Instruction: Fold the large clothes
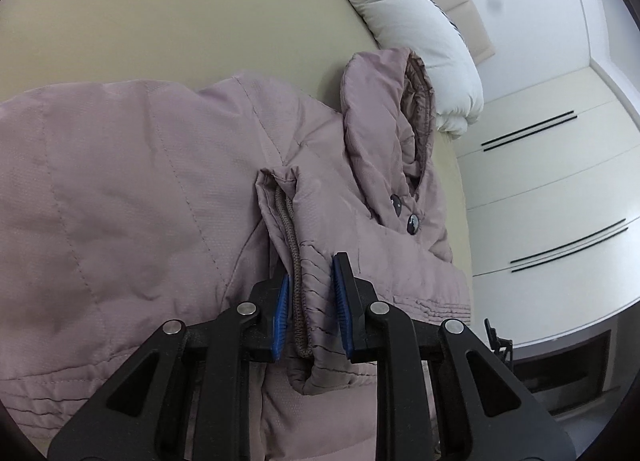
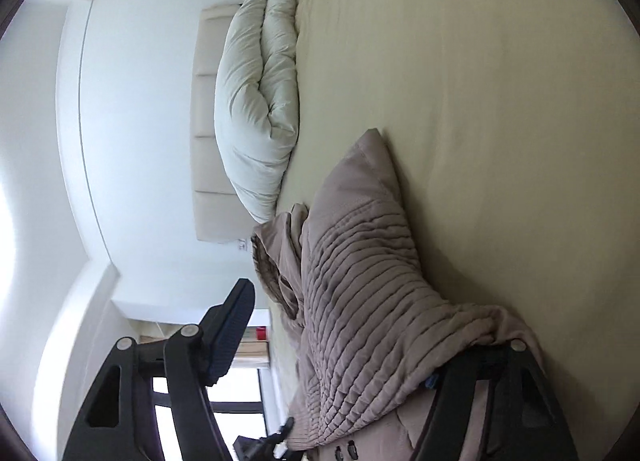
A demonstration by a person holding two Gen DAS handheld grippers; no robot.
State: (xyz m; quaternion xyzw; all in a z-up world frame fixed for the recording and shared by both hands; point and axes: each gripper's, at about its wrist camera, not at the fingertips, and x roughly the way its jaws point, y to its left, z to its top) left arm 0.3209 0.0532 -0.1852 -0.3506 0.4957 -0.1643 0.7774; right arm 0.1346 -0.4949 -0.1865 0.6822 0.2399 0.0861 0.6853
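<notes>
A mauve padded jacket (image 1: 120,181) lies spread on the beige bed (image 1: 160,21), its hood (image 1: 380,109) toward the pillow end and two dark buttons (image 1: 412,223) below it. A sleeve is folded across the body. My left gripper (image 1: 312,267) is shut on the sleeve cuff (image 1: 308,301), its blue pads pressing both sides of the knit-lined opening. The right wrist view is rolled sideways. There my right gripper (image 2: 340,341) stands open wide at the jacket's stitched hem panel (image 2: 360,281). One finger (image 2: 228,337) is free in the air; fabric drapes over the other and hides its tip.
A bunched white duvet (image 1: 400,21) (image 2: 256,101) lies against the padded headboard (image 2: 208,101). White wardrobe doors with black handles (image 1: 540,181) stand beyond the bed's edge. A window (image 2: 240,413) and a small red object (image 2: 262,333) show past the right gripper.
</notes>
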